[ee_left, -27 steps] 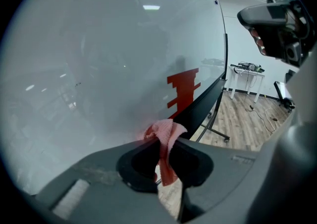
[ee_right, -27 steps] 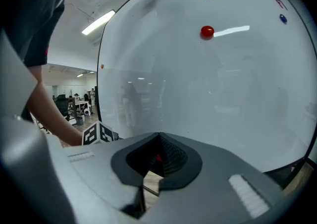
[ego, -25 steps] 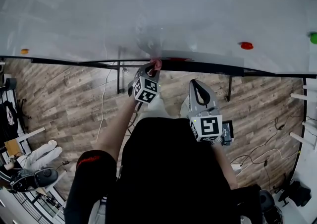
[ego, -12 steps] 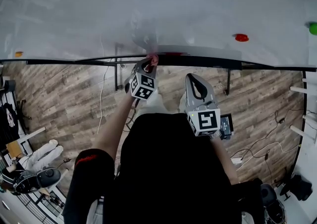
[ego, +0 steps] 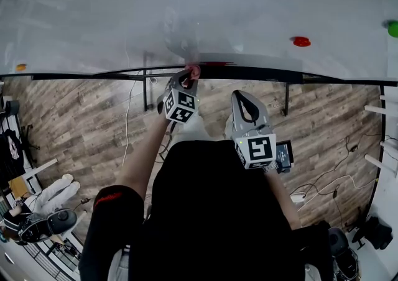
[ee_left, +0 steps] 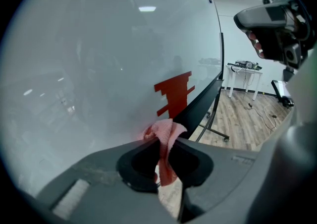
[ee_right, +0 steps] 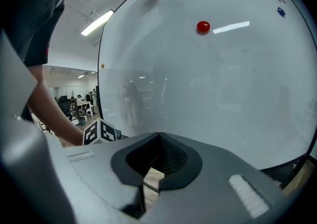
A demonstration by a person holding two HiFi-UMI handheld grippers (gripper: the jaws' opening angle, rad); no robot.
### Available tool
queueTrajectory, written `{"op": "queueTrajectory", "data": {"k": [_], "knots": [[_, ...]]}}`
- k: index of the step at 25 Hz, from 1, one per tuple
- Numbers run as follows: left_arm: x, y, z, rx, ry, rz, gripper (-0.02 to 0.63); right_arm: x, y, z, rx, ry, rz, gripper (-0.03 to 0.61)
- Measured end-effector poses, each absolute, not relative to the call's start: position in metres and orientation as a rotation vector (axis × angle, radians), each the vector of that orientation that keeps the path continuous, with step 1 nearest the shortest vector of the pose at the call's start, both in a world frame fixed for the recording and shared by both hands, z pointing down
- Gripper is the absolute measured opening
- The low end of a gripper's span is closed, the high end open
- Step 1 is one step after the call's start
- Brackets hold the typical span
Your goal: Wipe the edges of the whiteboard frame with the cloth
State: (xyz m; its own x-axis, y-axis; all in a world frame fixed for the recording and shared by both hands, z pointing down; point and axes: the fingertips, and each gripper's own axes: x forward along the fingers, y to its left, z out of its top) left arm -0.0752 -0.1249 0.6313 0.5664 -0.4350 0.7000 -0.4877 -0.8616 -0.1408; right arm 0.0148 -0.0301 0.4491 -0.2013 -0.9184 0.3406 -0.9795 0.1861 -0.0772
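Left gripper (ego: 190,77): jaws pinched on the pink cloth (ego: 194,72); tips up at the whiteboard's (ego: 186,12) dark lower frame edge (ego: 261,75)
Cloth up close: only the left gripper view shows it bunched between the jaws, one fold poking out ahead and touching where the white surface meets the frame, a tail hanging below the tips
Right gripper (ego: 246,101): jaws pressed together on nothing, seen plainly in its own view; held back from the board, beside the left gripper
Head view alone: wooden floor (ego: 81,124) under the board; the person's dark top (ego: 211,211)
Right gripper view alone: a blue magnet (ee_right: 281,12) high on the board
Both those views: red magnet (ego: 301,41), green magnet (ego: 393,28), orange magnet (ego: 21,67)
Writing: a red stepped mark (ee_left: 173,94) on the board beside the cloth, too blurred to read; black-and-white square patterns on each marker cube (ego: 181,106)
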Motion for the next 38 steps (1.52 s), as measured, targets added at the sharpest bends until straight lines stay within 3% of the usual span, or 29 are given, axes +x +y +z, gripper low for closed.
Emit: {"op": "queueTrajectory", "data": {"k": [38], "knots": [[-0.037,-0.111,0.633,2.725,-0.742,1.183,0.048,0.04,-0.026,0.455,1.848,-2.236,0.443,0.002]]}}
